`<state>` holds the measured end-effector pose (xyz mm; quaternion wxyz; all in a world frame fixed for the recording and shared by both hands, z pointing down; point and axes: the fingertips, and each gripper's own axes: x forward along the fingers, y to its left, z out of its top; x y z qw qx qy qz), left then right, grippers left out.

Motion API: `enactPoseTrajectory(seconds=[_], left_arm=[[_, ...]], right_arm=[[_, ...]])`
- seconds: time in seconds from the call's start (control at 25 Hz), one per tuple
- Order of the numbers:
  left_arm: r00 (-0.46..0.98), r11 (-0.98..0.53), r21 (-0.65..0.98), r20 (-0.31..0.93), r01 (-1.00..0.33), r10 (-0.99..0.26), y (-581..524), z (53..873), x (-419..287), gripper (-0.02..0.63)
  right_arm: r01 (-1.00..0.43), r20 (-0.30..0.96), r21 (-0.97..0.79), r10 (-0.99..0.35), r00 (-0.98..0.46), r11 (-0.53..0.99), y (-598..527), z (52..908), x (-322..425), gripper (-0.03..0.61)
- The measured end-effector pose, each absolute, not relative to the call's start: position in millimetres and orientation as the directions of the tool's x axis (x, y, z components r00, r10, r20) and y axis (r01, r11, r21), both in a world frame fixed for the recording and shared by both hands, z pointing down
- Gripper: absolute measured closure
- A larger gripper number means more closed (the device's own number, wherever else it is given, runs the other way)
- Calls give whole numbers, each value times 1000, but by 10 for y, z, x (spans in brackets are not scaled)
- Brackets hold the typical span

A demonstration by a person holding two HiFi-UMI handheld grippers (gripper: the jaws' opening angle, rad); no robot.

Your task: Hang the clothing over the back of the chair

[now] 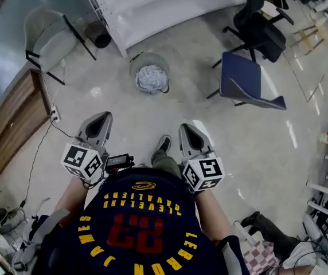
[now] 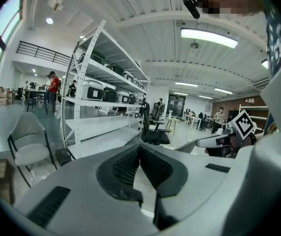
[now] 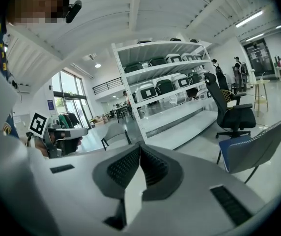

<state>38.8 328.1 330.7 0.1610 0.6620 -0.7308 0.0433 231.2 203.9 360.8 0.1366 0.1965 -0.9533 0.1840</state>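
Both grippers are held out low in front of the person, side by side. The left gripper [image 1: 99, 117] has its jaws pressed together with nothing in them, and the right gripper [image 1: 188, 129] is the same, tips touching and nothing pinched.

The blue chair [image 1: 247, 82] stands ahead of the right gripper and off to its right, well apart from it, with its back bare. A black office chair [image 1: 258, 30] is further out behind it. Straight ahead between the two grippers there's a wire bin [image 1: 151, 73] stuffed with white paper. A pale grey chair [image 1: 46, 39] stands ahead-left of the left gripper.

The only loose fabric I can spot is a pink-and-white checked cloth [image 1: 261, 255], behind and right of the right gripper. Can't tell if it's a garment.
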Motion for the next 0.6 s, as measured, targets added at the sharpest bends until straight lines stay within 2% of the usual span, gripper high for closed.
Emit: enactPoseTrajectory(seconds=[0.4,0.6], left_arm=[[-233,276,114,294,-955,-927,2886,3189,-64,611],[-272,320,122,301,-940,-914,2779,3219,-268,609]], right_arm=[[-299,312,-328,-196,-930,896,1188,3513,1668,569],[-283,340,-354,-159,-927,891,970,3650,1445,569]])
